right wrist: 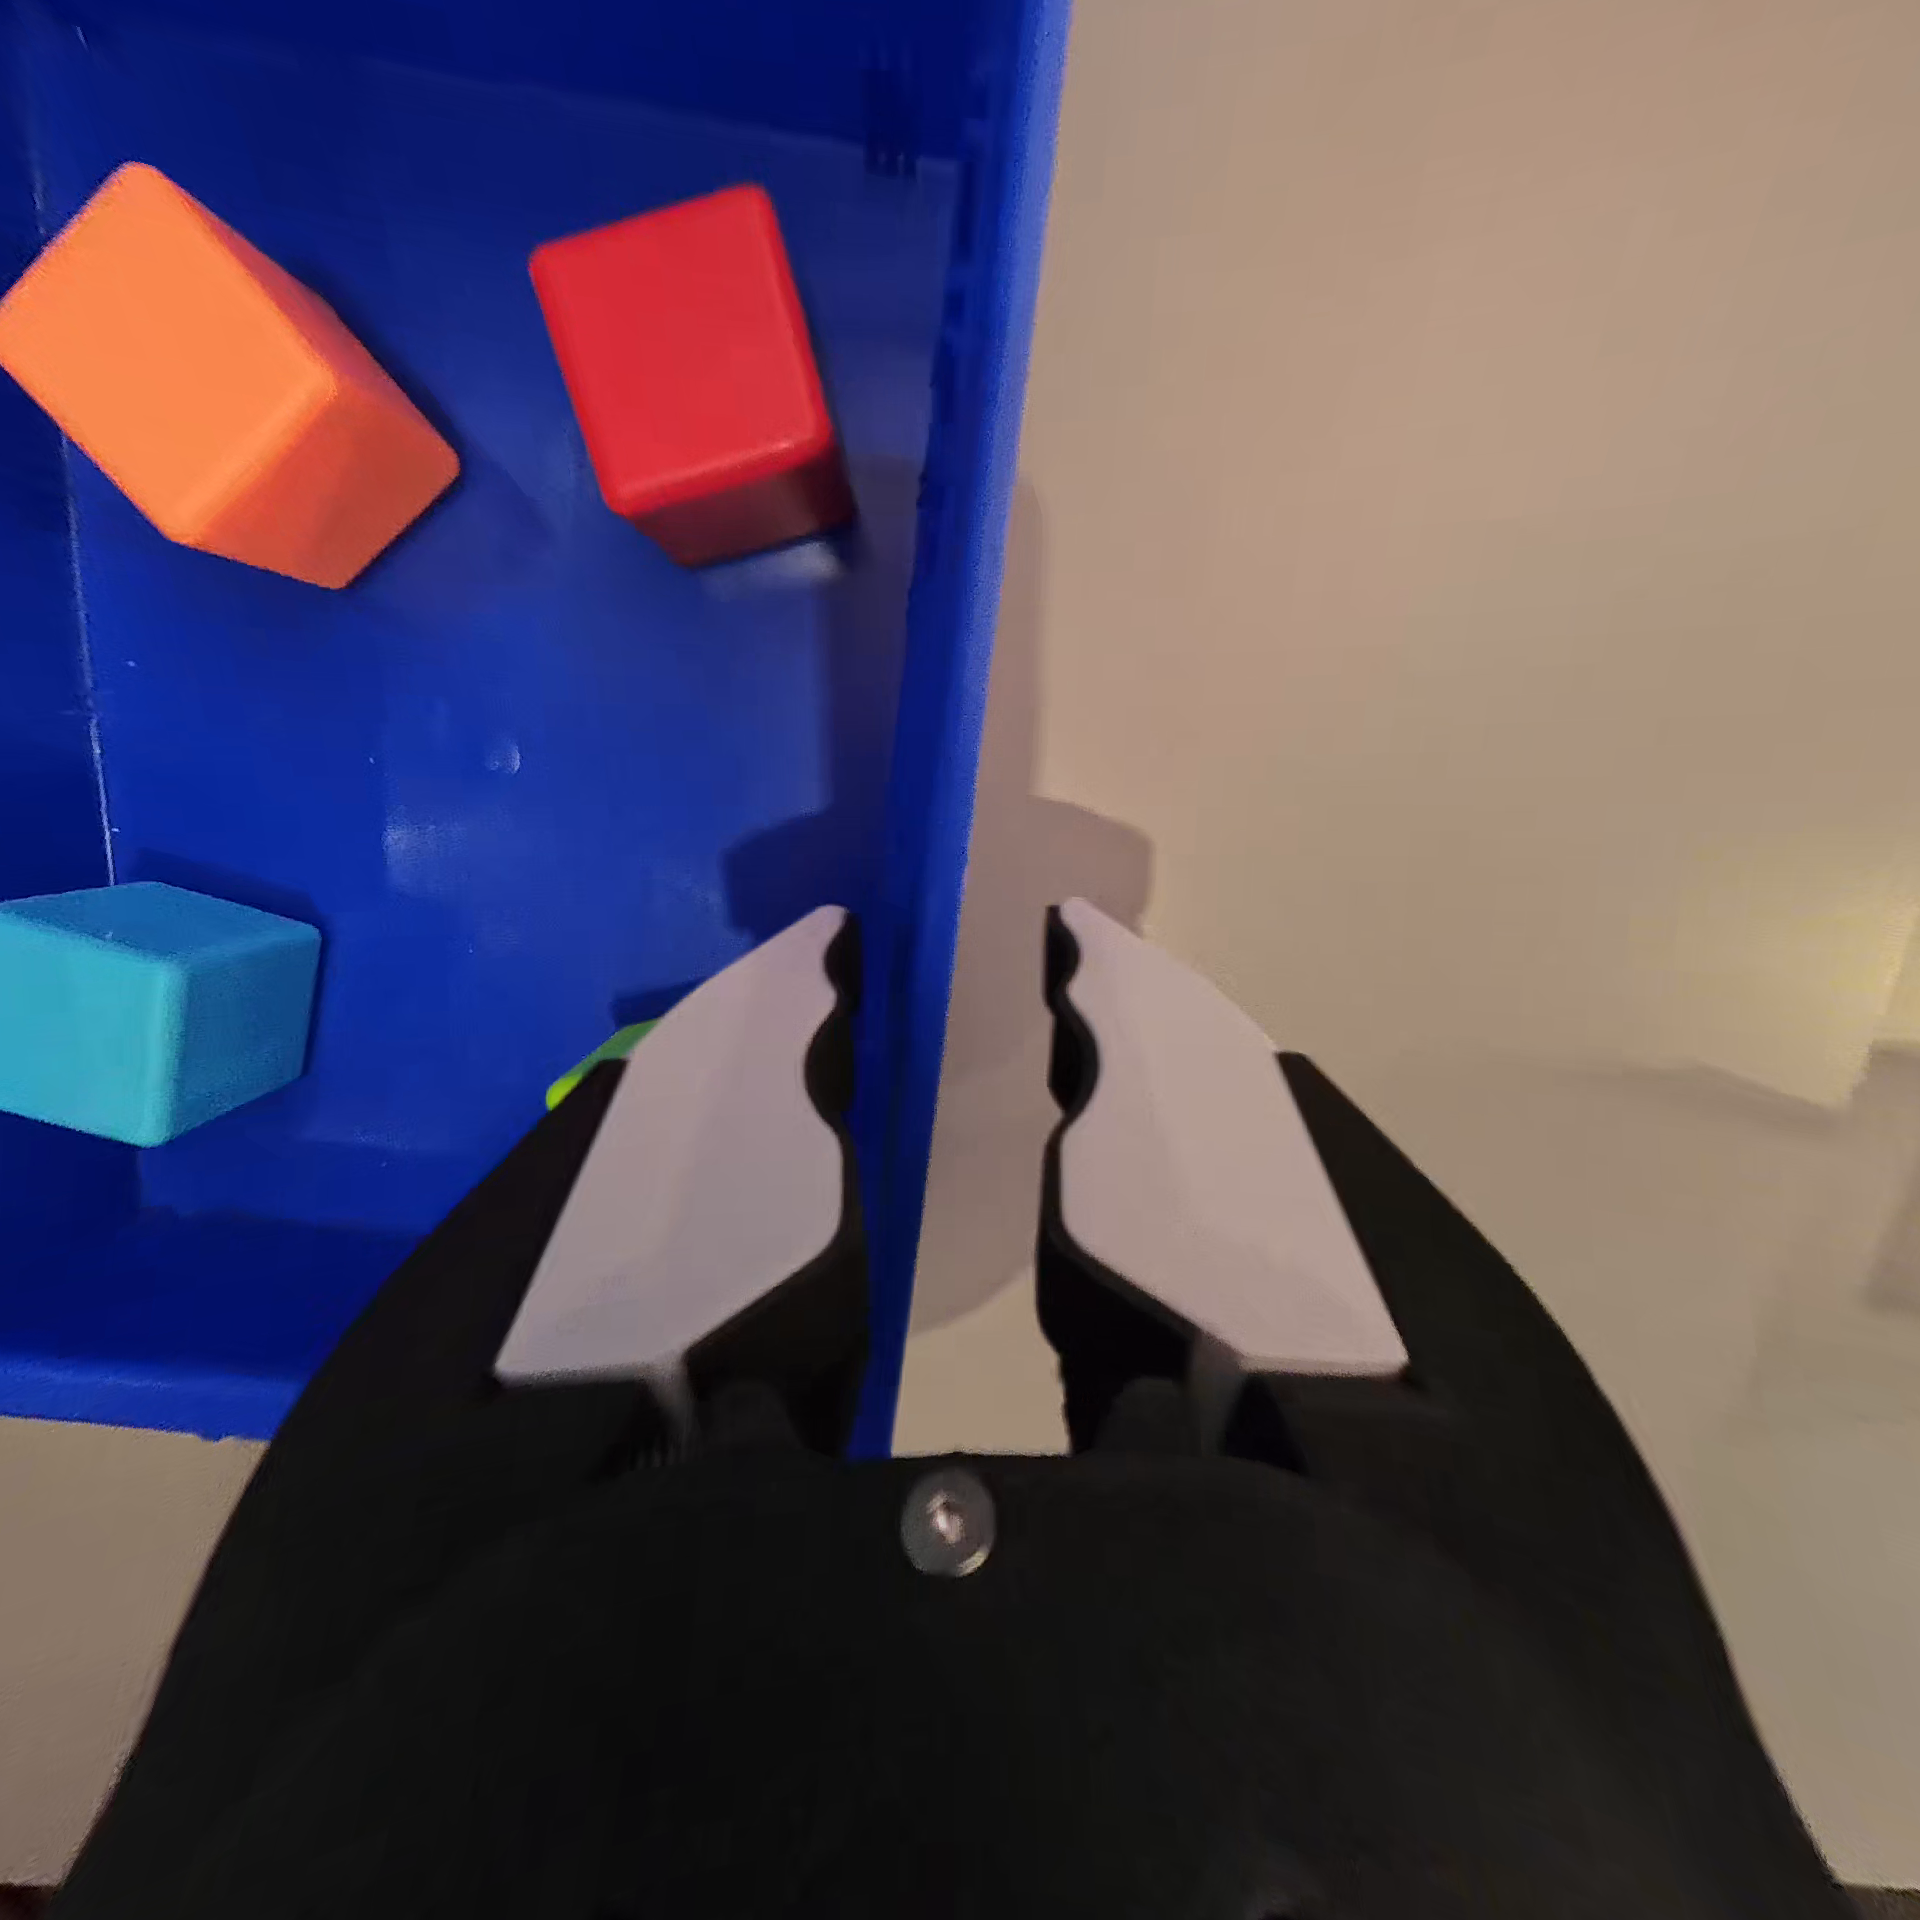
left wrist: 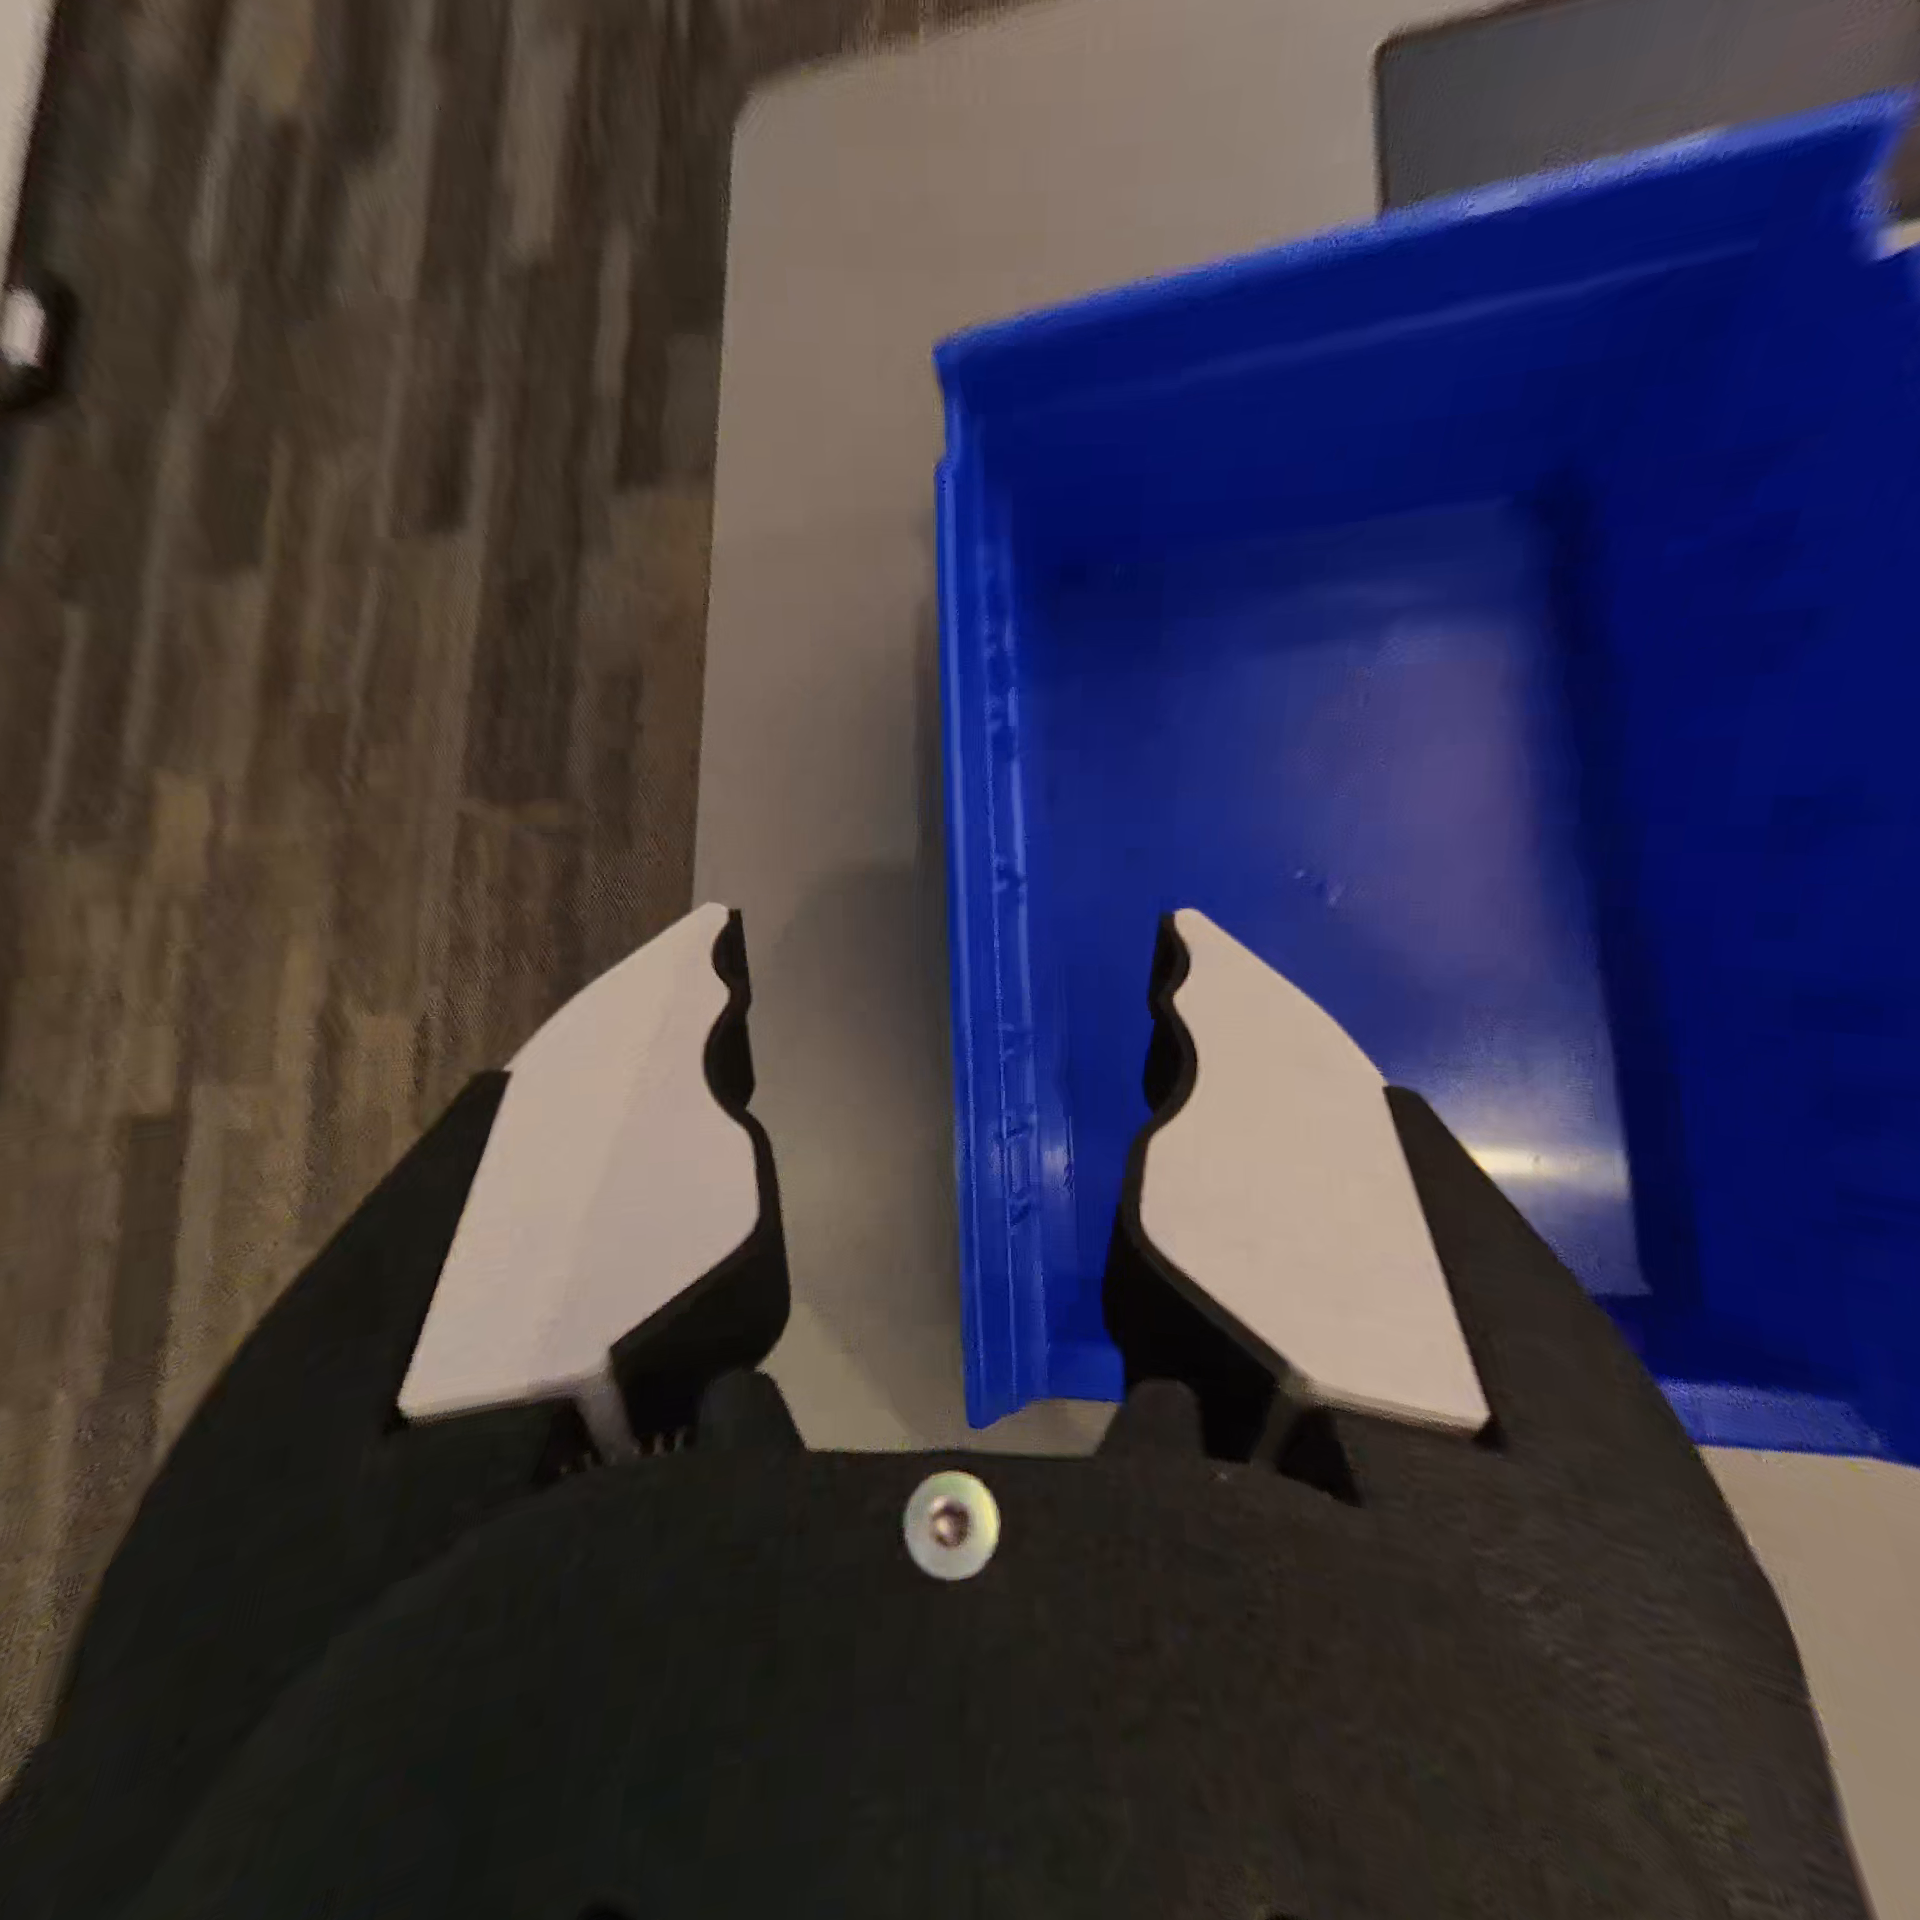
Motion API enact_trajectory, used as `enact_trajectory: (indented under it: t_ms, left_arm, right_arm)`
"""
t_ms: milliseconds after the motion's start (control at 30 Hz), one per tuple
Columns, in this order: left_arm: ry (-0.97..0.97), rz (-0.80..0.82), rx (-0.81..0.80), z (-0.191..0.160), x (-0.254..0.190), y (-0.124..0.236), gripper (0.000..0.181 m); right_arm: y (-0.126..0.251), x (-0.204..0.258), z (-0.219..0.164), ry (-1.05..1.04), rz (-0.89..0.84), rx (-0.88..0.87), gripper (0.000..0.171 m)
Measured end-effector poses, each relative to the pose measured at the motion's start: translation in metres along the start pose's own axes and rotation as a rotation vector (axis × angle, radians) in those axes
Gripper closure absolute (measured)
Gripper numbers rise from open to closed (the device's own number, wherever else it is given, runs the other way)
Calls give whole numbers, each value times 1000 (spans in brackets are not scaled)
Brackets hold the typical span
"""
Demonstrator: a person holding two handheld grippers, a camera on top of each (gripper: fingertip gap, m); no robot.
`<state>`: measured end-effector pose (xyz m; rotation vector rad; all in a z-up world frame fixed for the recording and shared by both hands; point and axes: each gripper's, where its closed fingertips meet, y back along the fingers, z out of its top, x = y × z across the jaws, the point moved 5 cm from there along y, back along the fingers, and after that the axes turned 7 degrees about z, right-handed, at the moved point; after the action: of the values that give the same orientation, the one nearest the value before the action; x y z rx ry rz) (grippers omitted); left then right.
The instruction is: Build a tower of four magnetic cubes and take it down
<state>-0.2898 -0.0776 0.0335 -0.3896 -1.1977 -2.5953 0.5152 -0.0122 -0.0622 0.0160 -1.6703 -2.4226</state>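
Both tongs were spread, empty: left tongs (left wrist: pixel 951 920) and right tongs (right wrist: pixel 951 914) straddled opposite bin (right wrist: pixel 966 520) walls. Orange cube (right wrist: pixel 208 374), red cube (right wrist: pixel 681 353), teal cube (right wrist: pixel 145 1013) lay loose inside. Right should probably clear the wall, then pinch red squarely.

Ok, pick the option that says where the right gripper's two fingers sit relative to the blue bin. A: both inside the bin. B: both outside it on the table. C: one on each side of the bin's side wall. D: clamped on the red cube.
C: in the right wrist view the right gripper is open, with the blue bin's side wall running between its fingers, clear of the red cube.
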Motion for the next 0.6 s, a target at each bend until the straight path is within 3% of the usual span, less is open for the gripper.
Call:
enact_trajectory:
  t_ms: [67, 333, 533, 600]
  left_arm:
    - [23, -40, 81, -13, 4, -16, 109]
    - [-67, -125, 282, -35, -17, -56, 122]
    - [-184, -70, 429, -54, -25, -78, 132]
    - [-217, -9, 450, -56, -22, -80, 145]
  right_arm:
    - [-10, 6, 0, -5, 49, 31, 162]
    - [-12, 11, -3, -59, 101, 46, 163]
    - [-12, 23, -4, 8, 103, 95, 163]
    - [-13, 29, -3, 18, 116, 100, 163]
